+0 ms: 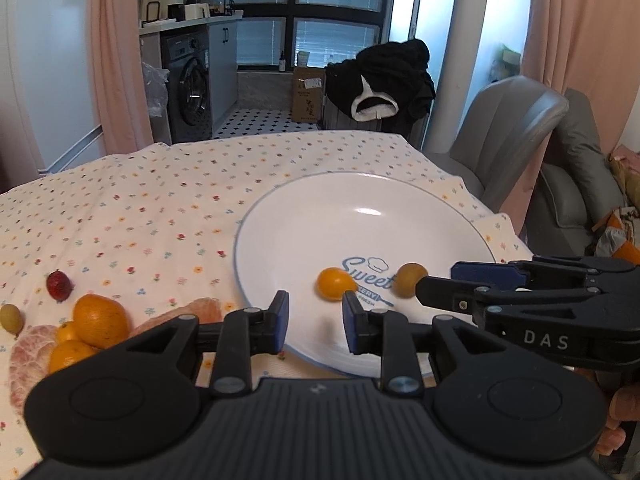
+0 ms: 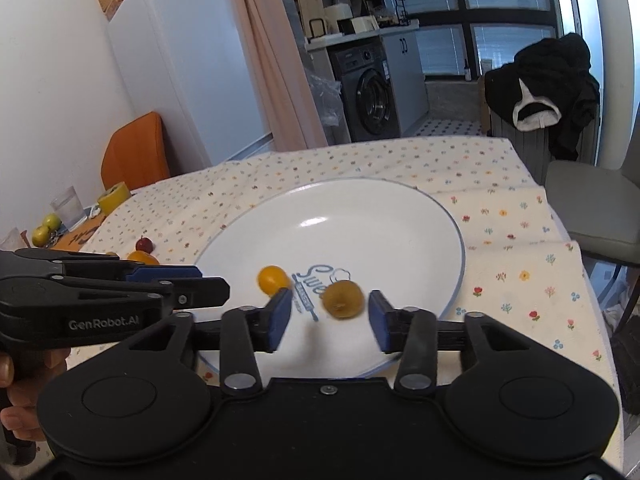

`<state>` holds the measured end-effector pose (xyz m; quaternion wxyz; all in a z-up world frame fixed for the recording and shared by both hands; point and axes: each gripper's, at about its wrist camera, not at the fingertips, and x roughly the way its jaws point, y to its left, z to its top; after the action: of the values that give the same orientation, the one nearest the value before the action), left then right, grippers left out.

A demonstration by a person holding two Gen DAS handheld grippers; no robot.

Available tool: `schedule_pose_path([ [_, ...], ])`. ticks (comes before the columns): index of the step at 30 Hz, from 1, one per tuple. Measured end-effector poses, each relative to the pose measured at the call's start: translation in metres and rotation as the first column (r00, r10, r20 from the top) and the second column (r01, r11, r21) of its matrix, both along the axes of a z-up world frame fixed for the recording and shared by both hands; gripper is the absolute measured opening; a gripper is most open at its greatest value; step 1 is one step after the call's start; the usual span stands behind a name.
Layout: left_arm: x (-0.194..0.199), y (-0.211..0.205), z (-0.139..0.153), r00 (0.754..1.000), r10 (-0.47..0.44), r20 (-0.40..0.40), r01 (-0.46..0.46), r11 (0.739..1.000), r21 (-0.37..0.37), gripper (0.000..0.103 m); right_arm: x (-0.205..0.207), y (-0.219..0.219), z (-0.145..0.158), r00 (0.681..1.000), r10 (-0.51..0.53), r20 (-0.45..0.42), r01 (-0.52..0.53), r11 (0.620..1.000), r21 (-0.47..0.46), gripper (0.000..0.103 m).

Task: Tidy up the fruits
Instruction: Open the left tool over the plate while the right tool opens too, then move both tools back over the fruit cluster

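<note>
Covering the table is a cream floral tablecloth (image 1: 160, 208), and on it sits a large white plate (image 1: 320, 208) with a thin blue rim and blue "Sweet" lettering. Off to the left of the plate, on the cloth, lies a loose cluster of fruit: a red strawberry (image 1: 59, 285), a green grape (image 1: 10, 318), a large orange (image 1: 100, 321) with smaller oranges (image 1: 70, 350) touching it, and peeled pink citrus segments (image 1: 200, 312) just beside them. Beyond the table stand a washing machine (image 1: 192, 84), pink curtains (image 1: 116, 52), a grey chair (image 1: 508, 128) and a bin draped with black clothing (image 1: 396, 76). On the plate rest two small fruits, near each other but apart: a small orange fruit (image 2: 273, 279) and a yellow-green fruit (image 2: 343, 299). The right gripper (image 2: 329, 320) hovers low over the near part of the plate with its blue-padded fingers spread wide; the yellow-green fruit lies between them, touching neither, and looks slightly blurred. The left gripper (image 1: 316, 322) is likewise spread open and holds nothing, poised over the plate's near rim, with the small orange fruit just ahead of the gap between its fingers. Each gripper's side shows in the other's view, the two close together above the plate.
</note>
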<state>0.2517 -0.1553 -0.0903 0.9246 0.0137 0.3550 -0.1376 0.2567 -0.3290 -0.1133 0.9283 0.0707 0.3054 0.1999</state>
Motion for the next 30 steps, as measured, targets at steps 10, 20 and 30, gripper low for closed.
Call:
schedule_pose_path([
  [10,-0.022,0.035,0.019,0.993,0.092,0.071,-0.088,0.994,-0.069,0.081,-0.010,0.015,0.012,0.999,-0.020,0.044,0.020,1.000,-0.012,0.082],
  [20,-0.044,0.076,0.030,0.975,0.191,0.117,-0.184,0.980,-0.074,0.092,-0.020,0.036,0.020,0.996,-0.020,0.090,0.023,0.999,-0.027,0.103],
  [30,-0.060,0.114,0.033,0.961,0.256,0.102,-0.247,0.965,-0.091,0.094,-0.025,0.063,0.024,0.995,0.052,0.080,-0.052,0.999,-0.011,0.103],
])
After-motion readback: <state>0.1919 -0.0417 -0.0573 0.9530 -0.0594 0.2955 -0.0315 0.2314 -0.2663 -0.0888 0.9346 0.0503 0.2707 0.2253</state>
